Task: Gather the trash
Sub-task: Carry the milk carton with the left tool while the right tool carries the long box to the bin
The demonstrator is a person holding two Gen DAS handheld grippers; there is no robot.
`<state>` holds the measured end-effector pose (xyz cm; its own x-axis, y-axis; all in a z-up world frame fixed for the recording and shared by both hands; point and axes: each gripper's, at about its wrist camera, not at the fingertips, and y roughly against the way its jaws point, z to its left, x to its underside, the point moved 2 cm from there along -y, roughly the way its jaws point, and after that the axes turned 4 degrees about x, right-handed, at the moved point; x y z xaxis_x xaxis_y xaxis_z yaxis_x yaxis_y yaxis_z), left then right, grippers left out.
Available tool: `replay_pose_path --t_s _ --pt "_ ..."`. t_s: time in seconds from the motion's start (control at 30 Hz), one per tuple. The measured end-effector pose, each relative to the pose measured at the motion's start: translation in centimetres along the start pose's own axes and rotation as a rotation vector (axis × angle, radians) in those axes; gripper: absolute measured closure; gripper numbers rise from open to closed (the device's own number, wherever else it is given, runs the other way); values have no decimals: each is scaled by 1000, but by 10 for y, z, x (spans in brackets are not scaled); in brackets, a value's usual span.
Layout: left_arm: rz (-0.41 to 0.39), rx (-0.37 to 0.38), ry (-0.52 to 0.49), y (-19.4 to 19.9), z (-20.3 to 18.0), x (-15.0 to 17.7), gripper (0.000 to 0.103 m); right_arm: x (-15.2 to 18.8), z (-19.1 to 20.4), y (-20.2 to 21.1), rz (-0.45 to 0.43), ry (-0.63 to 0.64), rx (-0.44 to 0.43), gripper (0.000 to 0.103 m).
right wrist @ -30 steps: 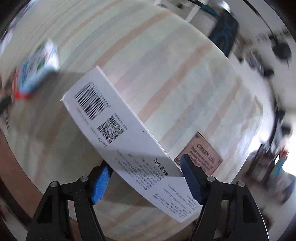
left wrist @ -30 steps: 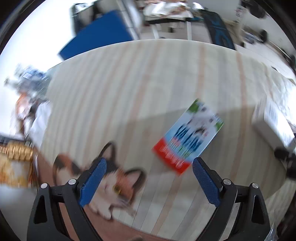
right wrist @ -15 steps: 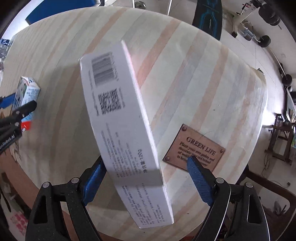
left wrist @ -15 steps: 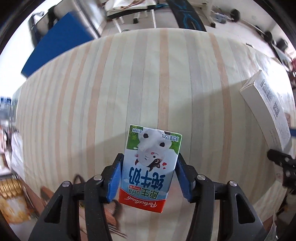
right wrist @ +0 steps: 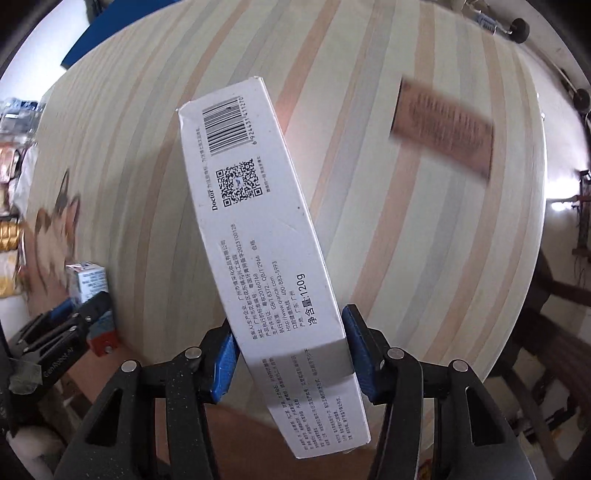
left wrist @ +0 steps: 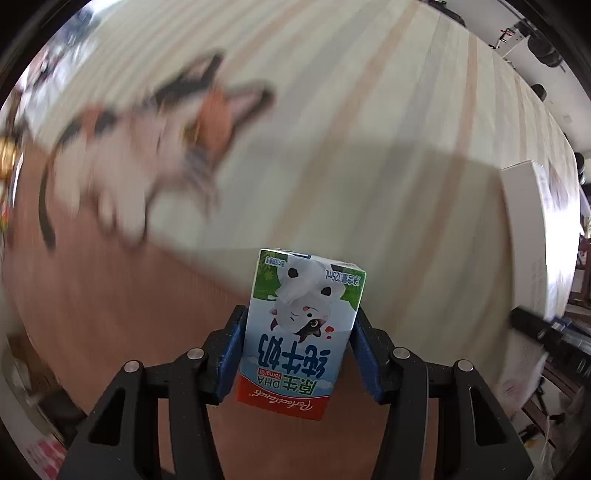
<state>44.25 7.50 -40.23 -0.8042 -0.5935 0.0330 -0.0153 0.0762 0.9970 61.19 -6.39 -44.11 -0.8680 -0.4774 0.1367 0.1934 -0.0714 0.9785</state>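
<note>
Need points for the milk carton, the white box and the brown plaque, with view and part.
milk carton [left wrist: 301, 332]: left wrist view, middle of printed front face.
white box [right wrist: 266, 236]: right wrist view, printed face below the QR code.
brown plaque [right wrist: 443, 131]: right wrist view, centre of blurred lettered face.

A round table [right wrist: 424, 229] fills both views, covered by a cloth of pale cream, peach and grey stripes. A cat figure [left wrist: 159, 147], calico in colouring, lies blurred on the cloth ahead and to the left of the left tool. A brown label [right wrist: 443, 127] with dark lettering, too blurred to read, sits ahead and right of the right tool. Beyond the table's far edge, a blue panel [right wrist: 110, 35] leans at upper left. Bright daylight washes out the edges.
</note>
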Motion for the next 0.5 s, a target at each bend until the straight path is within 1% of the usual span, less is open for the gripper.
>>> replay_pose_path --t_s 0.07,0.17,0.23,0.27,0.3,0.37,0.4,0.47,0.5 --pt "15 7 -13 -3 -4 23 52 32 7 -7 26 7 -21 48" --pt "21 -13 -61 -10 -13 36 52 68 16 -13 33 23 -9 48" --pt "9 -14 -63 -12 -17 38 51 77 19 -17 33 34 7 48" --pt "8 -16 -65 -12 -19 39 51 79 20 -16 18 40 14 47" --pt "1 -14 -62 -11 -21 39 52 76 20 -16 15 63 33 47" --pt "-23 -27 -67 -9 -24 43 53 82 29 -20 3 99 72 47" --pt "-31 -30 -70 -5 -20 47 54 85 36 -22 -10 130 98 48" --pt "-50 -31 -68 6 -11 56 54 92 52 -24 -26 148 127 50" --pt "-68 -36 -63 12 -7 65 54 100 73 -24 -41 164 131 51"
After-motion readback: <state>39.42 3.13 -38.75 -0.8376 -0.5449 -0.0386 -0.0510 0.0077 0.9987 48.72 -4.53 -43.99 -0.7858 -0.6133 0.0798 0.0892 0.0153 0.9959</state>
